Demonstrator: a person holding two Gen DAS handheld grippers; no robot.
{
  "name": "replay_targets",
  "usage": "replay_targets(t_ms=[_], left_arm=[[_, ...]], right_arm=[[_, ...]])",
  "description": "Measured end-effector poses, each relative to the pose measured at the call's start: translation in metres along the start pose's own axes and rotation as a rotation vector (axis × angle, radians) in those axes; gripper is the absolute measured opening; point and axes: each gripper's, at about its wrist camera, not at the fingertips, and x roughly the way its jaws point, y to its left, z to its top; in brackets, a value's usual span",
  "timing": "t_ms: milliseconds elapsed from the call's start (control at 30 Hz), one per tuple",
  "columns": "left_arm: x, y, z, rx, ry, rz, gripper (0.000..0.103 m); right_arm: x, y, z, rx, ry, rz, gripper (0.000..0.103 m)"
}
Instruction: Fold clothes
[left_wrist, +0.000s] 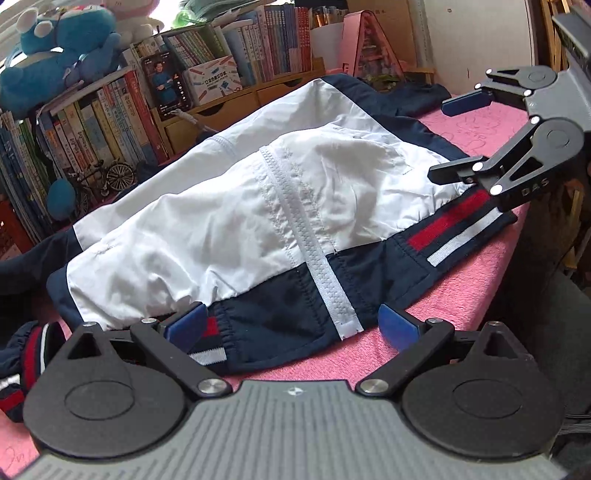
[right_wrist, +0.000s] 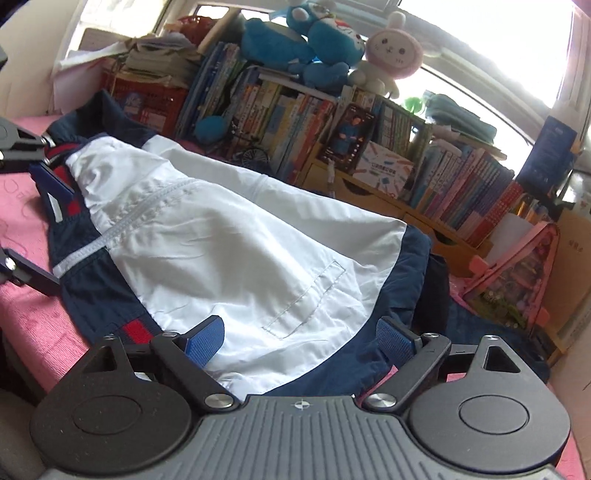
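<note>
Two spread grippers flank the hem of the white-and-navy zipped nylon jacket, lying flat on the pink towelling table cover. Left gripper, at 6 o'clock, straddles the zip end, gripping nothing; right gripper, at 2 o'clock, likewise holds nothing. Advisable: pinch matching hem corners evenly before lifting. Beyond, at 11 o'clock, crowded bookshelves.

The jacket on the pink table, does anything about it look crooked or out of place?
The jacket lies rumpled, not flat; at its left a striped cuff is bunched near the pink table edge.
</note>
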Motion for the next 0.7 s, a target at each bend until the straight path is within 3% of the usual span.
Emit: replay_targets(t_ms=[100,200,333,433,600,700], left_arm=[[0.010,0.008,0.010,-0.006,-0.032,0.054,0.102],[0.024,0.029,0.026,-0.114,-0.054,0.101,0.102],[0.053,0.064,0.042,-0.282,-0.022,0.139,0.101],[0.075,0.082,0.047,-0.393,0.028,0.151,0.101],[0.086,0.097,0.051,-0.467,0.042,0.154,0.101],[0.088,0.103,0.052,-0.495,0.047,0.138,0.101]], right_arm=[[-0.010,0.005,0.002,-0.004,-0.011,0.097,0.090],[-0.011,0.029,0.001,-0.060,-0.005,0.135,0.090],[-0.004,0.059,0.001,-0.087,0.008,0.194,0.090],[0.001,0.072,0.004,-0.100,-0.001,0.219,0.090],[0.018,0.080,0.019,-0.102,-0.017,0.196,0.091],[0.024,0.092,0.029,-0.087,-0.033,0.271,0.091]])
